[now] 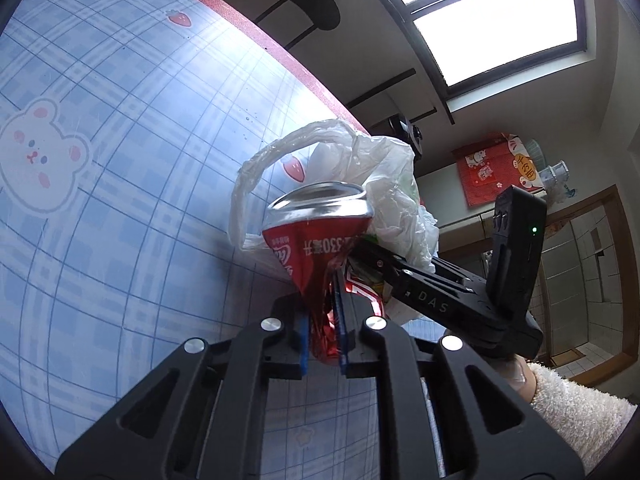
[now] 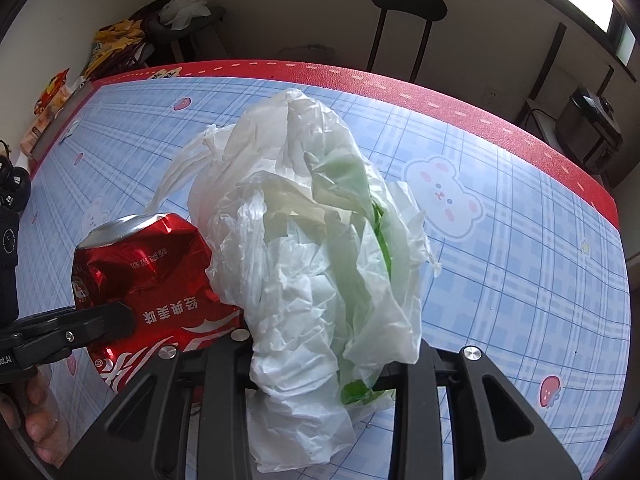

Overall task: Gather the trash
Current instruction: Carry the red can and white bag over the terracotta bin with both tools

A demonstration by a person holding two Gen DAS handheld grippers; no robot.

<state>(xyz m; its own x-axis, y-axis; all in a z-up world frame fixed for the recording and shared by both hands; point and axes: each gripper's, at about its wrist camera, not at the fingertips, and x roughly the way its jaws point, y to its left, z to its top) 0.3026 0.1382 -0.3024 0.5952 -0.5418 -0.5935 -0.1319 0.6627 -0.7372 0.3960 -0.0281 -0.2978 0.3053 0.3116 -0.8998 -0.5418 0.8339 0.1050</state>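
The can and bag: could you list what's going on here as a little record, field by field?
left gripper: shut on the can, a crushed red one
right gripper: shut on the bag, white plastic, crumpled
can vs bag: side by side, touching, can not inside the bag
something green: shows through the bag
table: blue checked cloth with bears, red border
beyond table: a dark chair

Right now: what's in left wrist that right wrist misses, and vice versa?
Left wrist only: window, red cat-print cloth, and the left gripper pinching the can's crushed middle. Right wrist only: snack packets past the table's far-left corner, and the right gripper shut on the bag. Both: crushed red can, white plastic bag, blue plaid tablecloth.
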